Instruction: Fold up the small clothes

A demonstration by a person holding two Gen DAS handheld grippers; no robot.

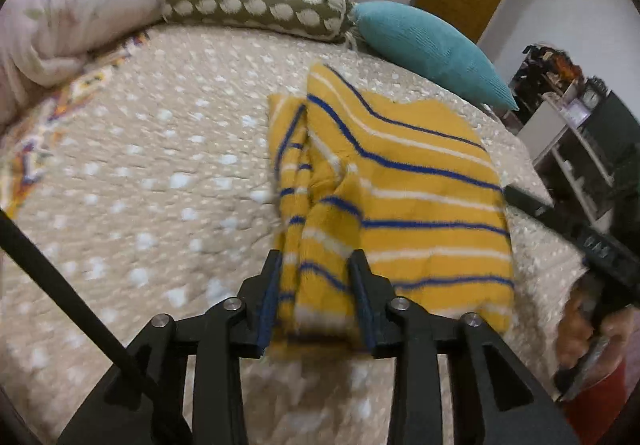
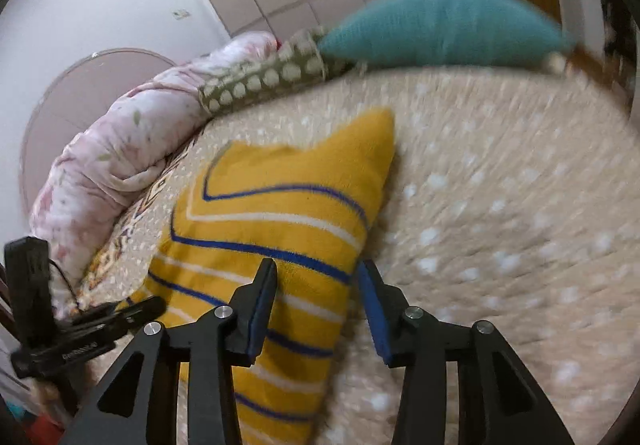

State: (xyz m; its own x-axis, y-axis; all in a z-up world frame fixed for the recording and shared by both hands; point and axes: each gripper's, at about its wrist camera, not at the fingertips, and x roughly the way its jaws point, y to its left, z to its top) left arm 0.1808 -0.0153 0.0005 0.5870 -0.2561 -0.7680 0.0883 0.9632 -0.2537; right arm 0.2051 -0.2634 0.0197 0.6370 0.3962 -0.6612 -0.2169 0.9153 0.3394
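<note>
Two grippers: we are pinching the yellow striped garment [image 1: 400, 181] in the left gripper [image 1: 316, 265], while the right gripper [image 2: 316, 273] is gaping wide over its edge.

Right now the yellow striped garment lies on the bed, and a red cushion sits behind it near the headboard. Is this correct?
Not quite: the cushion behind the yellow striped garment is teal, not red, as the left wrist view shows. The garment does lie on the bed.
</note>
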